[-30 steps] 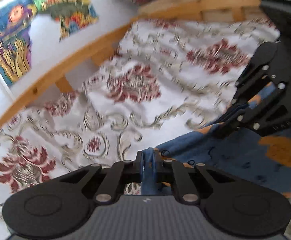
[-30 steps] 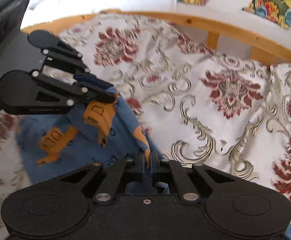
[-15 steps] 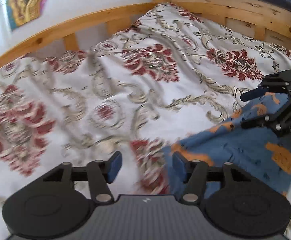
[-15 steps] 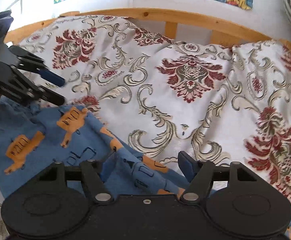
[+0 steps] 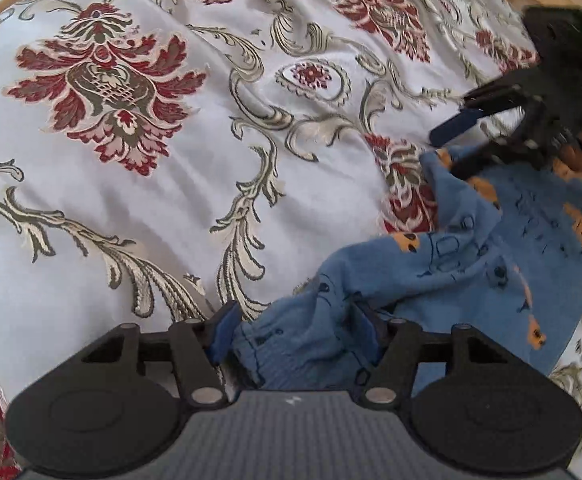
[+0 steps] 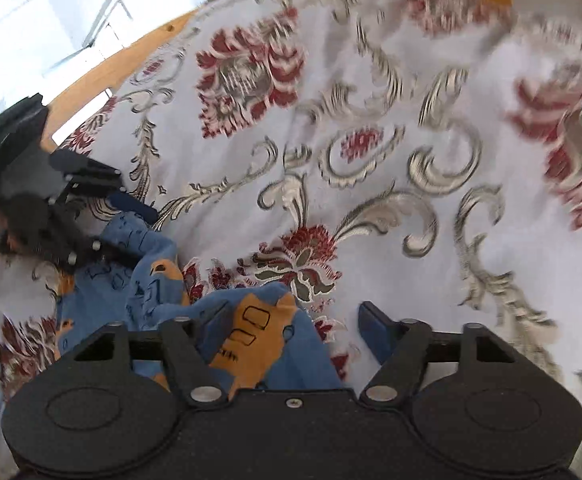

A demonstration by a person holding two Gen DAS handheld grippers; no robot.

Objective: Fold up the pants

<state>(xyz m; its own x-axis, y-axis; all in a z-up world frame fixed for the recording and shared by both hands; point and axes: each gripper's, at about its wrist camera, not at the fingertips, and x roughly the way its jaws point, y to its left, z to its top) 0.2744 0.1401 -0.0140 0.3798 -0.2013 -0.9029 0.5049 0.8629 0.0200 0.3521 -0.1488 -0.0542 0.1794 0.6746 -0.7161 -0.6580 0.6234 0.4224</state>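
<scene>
Both tongs stand spread apart over a bed, with nothing pinched between them. From the left wrist camera, the left gripper [image 5: 295, 330] has its blue-padded fingers [image 5: 222, 330] wide, and a bunched, ribbed edge of the blue pants [image 5: 471, 264] lies in the gap between them, loose rather than clamped. These pants, printed with orange vehicles and dark outline drawings, lie crumpled on the white bedspread [image 5: 171, 168], which carries red flowers and grey-gold scrolls; the garment spreads from the left gripper's fingers toward the right side of that view. Further off on the right, the right gripper [image 5: 449, 150] shows from the side, one blue finger raised above the cloth and the other low against it, at the pants' far corner. From the right wrist camera, the right gripper [image 6: 291, 322] is likewise wide: an orange-patched fold of the pants [image 6: 251, 332] sits beside its left finger, while its right finger [image 6: 375, 328] rests over bare bedspread [image 6: 411, 80]. The left gripper [image 6: 131, 232] appears at the left edge there, spread, its lower finger seemingly touching the fabric, though blur makes that uncertain. A wooden bed frame [image 6: 103, 68] curves behind the bedding, with a pale wall beyond it.
</scene>
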